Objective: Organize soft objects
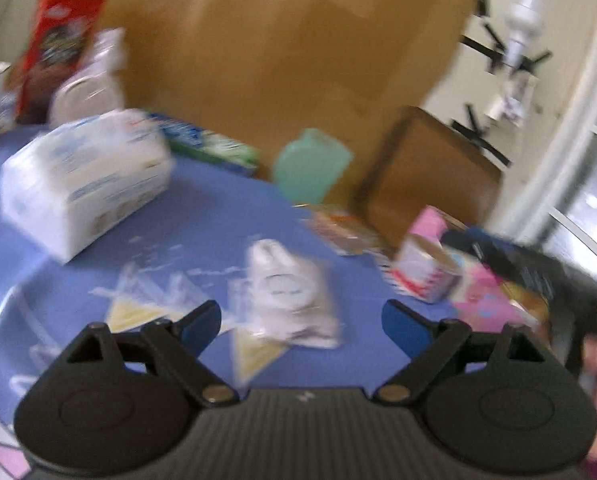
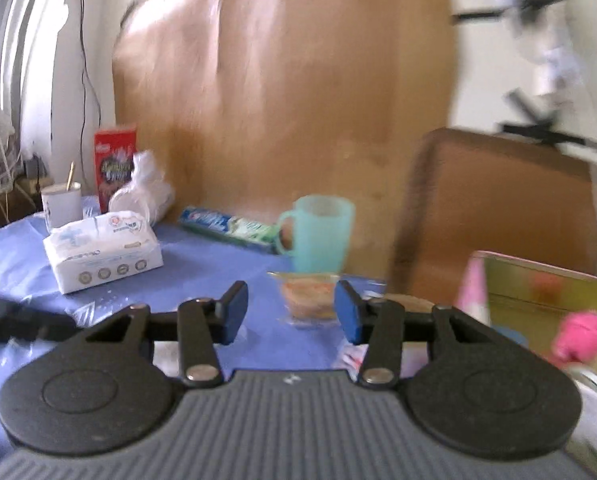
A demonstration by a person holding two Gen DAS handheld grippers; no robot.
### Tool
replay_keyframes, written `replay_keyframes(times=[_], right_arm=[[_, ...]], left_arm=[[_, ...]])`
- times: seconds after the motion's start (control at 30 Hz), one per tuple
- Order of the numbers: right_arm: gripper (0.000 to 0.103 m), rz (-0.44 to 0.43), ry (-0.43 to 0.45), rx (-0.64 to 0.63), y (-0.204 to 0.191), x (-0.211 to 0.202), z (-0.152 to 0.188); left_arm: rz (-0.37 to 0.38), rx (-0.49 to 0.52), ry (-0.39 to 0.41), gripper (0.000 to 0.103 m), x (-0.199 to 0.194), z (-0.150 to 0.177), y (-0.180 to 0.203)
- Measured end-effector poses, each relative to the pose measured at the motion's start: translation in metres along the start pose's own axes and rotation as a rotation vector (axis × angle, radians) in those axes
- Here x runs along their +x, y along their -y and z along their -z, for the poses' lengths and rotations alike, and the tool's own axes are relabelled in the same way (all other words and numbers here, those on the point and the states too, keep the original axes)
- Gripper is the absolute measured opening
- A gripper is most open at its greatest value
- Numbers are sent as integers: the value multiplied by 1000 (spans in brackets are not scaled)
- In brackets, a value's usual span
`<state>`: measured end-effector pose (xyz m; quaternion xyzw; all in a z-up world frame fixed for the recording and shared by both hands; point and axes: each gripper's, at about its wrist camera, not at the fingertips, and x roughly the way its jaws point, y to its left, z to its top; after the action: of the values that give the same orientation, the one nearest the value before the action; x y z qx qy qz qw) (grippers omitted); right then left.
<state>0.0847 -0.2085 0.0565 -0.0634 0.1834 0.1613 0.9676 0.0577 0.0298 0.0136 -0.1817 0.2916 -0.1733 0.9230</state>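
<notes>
Crinkly plastic packets (image 1: 294,296) lie on blue cloth (image 1: 202,208); both grippers (image 1: 301,320) (image 2: 291,312) gape, empty.

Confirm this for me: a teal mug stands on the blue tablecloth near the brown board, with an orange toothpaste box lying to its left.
One detail is off. The toothpaste box lying left of the teal mug is blue and green, not orange, as the right wrist view shows. The mug does stand on the blue tablecloth near the brown board.

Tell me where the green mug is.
In both views the green mug stands at the table's far edge against the brown board, just right of the toothpaste box.
</notes>
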Motion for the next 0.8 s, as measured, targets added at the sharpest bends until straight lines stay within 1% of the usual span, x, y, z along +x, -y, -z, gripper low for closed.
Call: replay_keyframes(times=[0.03,0.07,0.1,0.13,0.2,0.23,0.3,0.37,0.4,0.47,0.5,0.57,0.6,0.67,0.8], right_arm=[[58,-3,-40,-8,0,21,-11],[74,-8,-97,-14,0,42,-19],[83,-11,-163,-10,4,65,-26],[84,6,-204,4,7,82,-31],[92,60,-315,22,16,125,-39],[92,60,-376,33,20,144,-40],[92,83,-460,59,25,171,-37],[92,79,-530,55,26,190,-31],[92,77,-548,41,23,196,-27],[91,73,-565,17,17,203,-20],[81,69,-537,30,14,199,-19],[69,35,-514,44,12,193,-21],[69,37,-508,40,10,189,-23],[69,29,-469,20,3,175,-26],[69,-66,-362,49,-4,123,-35]], left_arm=[[-12,1,3,91,3,3,-4],[-28,8,8,89,5,7,-5],[-44,4,-3,86,7,8,-6],[-32,6,7,84,6,7,-7],[-43,12,39,85,1,9,-9],[-40,10,40,85,1,10,-9],[-31,5,57,85,-1,10,-9],[-24,2,78,85,-5,12,-11],[-21,2,85,85,-6,13,-11],[-14,5,92,87,-5,13,-11],[-12,7,95,87,-5,13,-10],[-10,5,99,87,-6,13,-10],[-10,3,100,87,-6,13,-11],[-11,-4,101,87,-5,13,-12],[-12,-25,110,87,-7,12,-16]])
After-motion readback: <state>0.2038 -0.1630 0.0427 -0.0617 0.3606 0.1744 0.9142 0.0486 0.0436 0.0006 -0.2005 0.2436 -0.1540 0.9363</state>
